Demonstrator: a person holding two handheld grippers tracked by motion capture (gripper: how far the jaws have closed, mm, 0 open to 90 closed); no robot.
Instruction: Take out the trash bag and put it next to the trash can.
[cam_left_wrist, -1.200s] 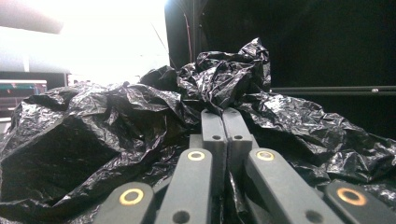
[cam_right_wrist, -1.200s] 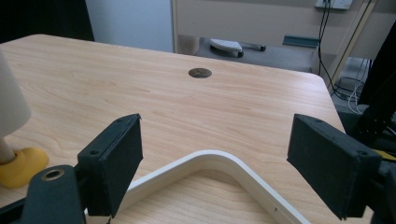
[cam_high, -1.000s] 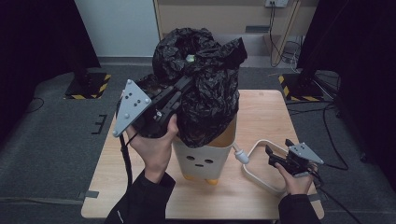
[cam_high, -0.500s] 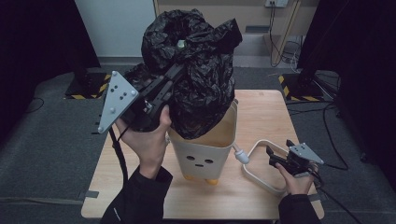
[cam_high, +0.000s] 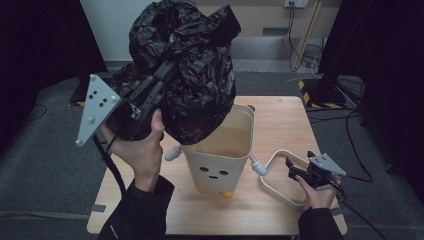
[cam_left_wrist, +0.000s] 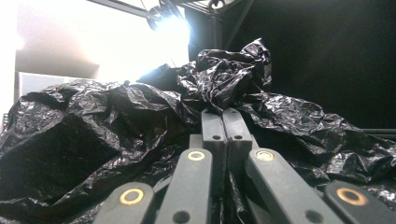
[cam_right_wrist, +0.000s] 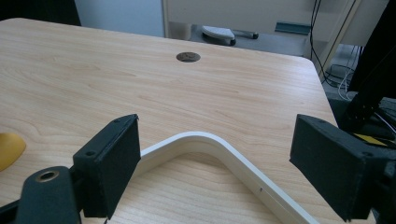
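the left tool (cam_high: 167, 75) is clamping shut on a fold of the black bag (cam_high: 192, 75), which is hanging almost clear above the bin (cam_high: 220, 150) near the middle of the surface (cam_high: 280, 125); its long axis is running upright, bottom end pointing into the bin's mouth. carrying it away looks left. the right tool (cam_high: 295, 172) is resting open around the white handle (cam_right_wrist: 205, 142) at the right edge.

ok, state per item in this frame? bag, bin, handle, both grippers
black bag: crumpled, lifted mostly out of the bin, bottom at its rim
bin: upright on the table, open
white handle: swung down flat on the table
left gripper: shut on black bag
right gripper: open, straddling white handle
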